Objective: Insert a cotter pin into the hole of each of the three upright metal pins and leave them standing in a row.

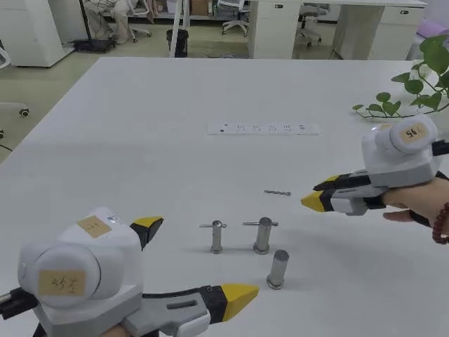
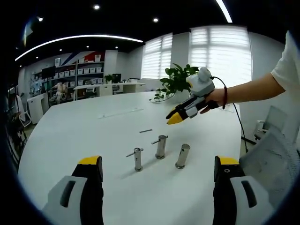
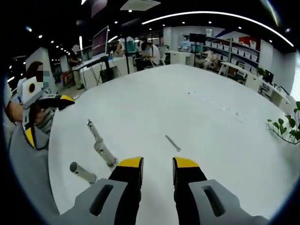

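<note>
Three upright metal pins stand on a white desk [image 1: 140,140]. The left pin [image 1: 217,242] and middle pin [image 1: 262,239] each carry a cotter pin through the top hole, while the third pin [image 1: 278,270], set nearer the person, is bare. A loose cotter pin [image 1: 277,192] lies flat beyond them. The left claw [image 1: 193,260] is spread wide and empty. The right claw [image 1: 319,195], narrowly parted and empty, hovers near the loose cotter pin.
</note>
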A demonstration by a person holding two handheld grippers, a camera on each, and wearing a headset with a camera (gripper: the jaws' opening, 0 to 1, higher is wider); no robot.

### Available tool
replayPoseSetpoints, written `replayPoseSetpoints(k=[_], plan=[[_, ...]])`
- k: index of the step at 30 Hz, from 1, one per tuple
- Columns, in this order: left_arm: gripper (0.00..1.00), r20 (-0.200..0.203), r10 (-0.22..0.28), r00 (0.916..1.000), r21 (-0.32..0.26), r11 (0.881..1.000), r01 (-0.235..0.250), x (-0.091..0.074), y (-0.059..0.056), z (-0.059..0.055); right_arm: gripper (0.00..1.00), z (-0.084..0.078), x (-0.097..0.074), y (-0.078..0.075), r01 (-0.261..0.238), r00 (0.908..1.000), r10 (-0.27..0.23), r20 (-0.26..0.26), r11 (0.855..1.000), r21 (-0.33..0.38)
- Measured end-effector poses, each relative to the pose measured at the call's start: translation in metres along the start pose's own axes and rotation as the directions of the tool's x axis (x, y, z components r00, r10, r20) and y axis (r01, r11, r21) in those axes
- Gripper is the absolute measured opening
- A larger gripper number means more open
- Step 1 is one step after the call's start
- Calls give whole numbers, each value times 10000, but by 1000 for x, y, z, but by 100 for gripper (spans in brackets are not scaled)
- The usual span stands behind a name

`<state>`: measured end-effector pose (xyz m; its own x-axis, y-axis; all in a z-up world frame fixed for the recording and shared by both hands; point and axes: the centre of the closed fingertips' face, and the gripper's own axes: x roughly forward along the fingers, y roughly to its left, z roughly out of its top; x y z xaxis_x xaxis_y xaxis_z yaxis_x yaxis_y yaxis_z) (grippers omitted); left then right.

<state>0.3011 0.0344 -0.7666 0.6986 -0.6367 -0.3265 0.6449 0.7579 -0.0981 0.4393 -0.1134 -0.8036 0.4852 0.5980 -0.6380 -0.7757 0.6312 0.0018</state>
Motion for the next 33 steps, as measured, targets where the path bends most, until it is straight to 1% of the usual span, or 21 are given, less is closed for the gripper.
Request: replayPoseSetpoints(k=[1,3,4,6,8,9,15,16,17,18,20,25,26,27,28,30,31,33], plan=[[99,149,-6,9999,-62,10000,6,0,0,2,26,1,3,-3,7,10000,-8,-83,10000,-71],[99,244,2,9997,-46,10000,-1,-1,0,4,26,2,11,-8,-88,9994,77,-351,9995,-318],[99,232,11,9997,16,10000,-11,-1,0,4,25,3,14,-10,-64,9991,49,-421,9993,-364],[99,202,53,9998,171,9998,-57,-1,1,4,24,4,21,-12,-196,9984,171,-536,9987,-480],[99,207,55,9998,187,9998,-59,0,1,4,23,1,29,-18,-175,9959,102,-896,9966,-808],[99,178,66,9998,189,9998,-69,0,2,3,23,-1,33,-18,-325,9934,212,-1124,9945,-999],[99,78,79,9999,181,9998,-80,1,4,1,20,-5,53,-27,-522,9870,331,-1572,9915,-1192],[98,62,63,10000,184,9998,-64,1,4,1,20,-9,56,-27,-691,9825,437,-1809,9882,-1366],[98,14,48,10000,201,9998,-49,1,4,0,19,-10,57,-27,-728,9811,461,-1879,9878,-1375],[98,-64,50,10000,252,9997,-49,2,5,-1,19,-16,64,-32,-851,9757,538,-2123,9863,-1411],[97,-208,46,9998,303,9995,-40,2,5,-3,18,-19,69,-34,-918,9729,549,-2246,9833,-1573],[97,-243,82,9997,243,9997,-76,2,8,-5,16,-16,75,-33,-1125,9714,726,-2263,9792,-1686],[97,-242,97,9997,238,9997,-91,2,9,-6,16,-15,77,-32,-1224,9700,813,-2291,9776,-1713],[97,-246,105,9996,225,9997,-100,2,9,-6,16,-16,77,-31,-1335,9667,903,-2396,9762,-1709],[97,-252,115,9996,199,9997,-110,2,10,-6,15,-13,81,-33,-1324,9690,904,-2298,9757,-1744],[97,-282,143,9995,160,9998,-139,2,11,-7,13,-14,82,-34,-1427,9640,981,-2471,9751,-1699],[97,-298,154,9994,157,9998,-149,2,12,-8,12,-15,82,-33,-1593,9587,1132,-2610,9737,-1631],[97,-283,176,9994,152,9997,-172,2,13,-7,11,-15,82,-36,-1510,9545,1056,-2789,9776,-1467]])
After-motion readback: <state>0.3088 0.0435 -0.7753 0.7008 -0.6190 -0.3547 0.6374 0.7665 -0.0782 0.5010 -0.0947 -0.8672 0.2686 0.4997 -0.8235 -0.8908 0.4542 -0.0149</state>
